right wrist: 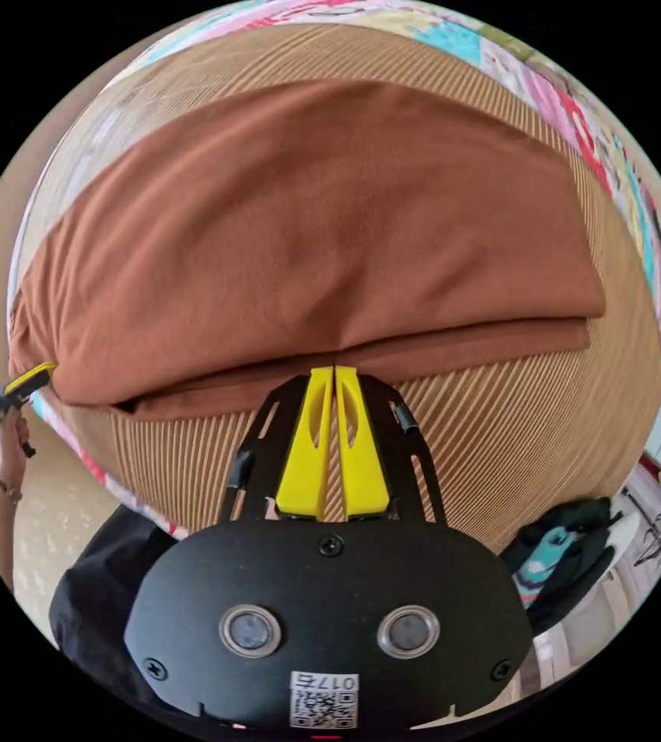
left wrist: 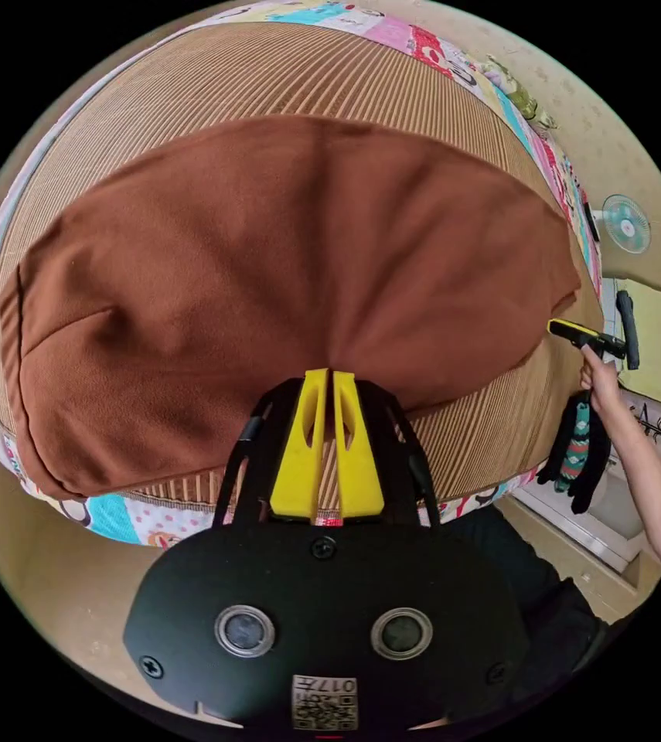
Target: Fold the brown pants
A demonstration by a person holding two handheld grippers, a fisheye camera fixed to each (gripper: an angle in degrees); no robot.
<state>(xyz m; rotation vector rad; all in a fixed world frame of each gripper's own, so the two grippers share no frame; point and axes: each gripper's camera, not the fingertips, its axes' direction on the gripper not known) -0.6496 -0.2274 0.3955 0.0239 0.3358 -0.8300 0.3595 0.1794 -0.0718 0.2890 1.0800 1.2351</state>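
1. The pants (left wrist: 291,286) lie spread flat on a striped mat (left wrist: 268,69) that covers a bed with a patterned sheet (left wrist: 144,522).
2. In the left gripper view, the left gripper (left wrist: 328,373) has its yellow jaws together, with the tips at the near edge of the pants. The cloth puckers toward the tips, so the jaws look clamped on that edge.
3. In the same view the pants reach away from the jaws to both sides and up the frame. One end lies far left near the bed edge; the other end lies right.
4. At that right end the right gripper (left wrist: 558,328) shows small, its yellow tip touching the edge of the pants, a hand (left wrist: 601,379) behind it.
5. In the right gripper view, the right gripper (right wrist: 334,371) also has its jaws pressed together, tips at the near edge of the pants (right wrist: 307,232). Two layers show there: an upper layer and a lower strip sticking out beneath it. The tips meet this strip, and the jaws look closed on it.
6. At that view's left edge the left gripper (right wrist: 36,375) shows at the pants' far corner, held by a hand (right wrist: 9,444). Whether it grips there is too small to tell.
7. Dark patterned cloth (right wrist: 558,560) hangs beside the bed.
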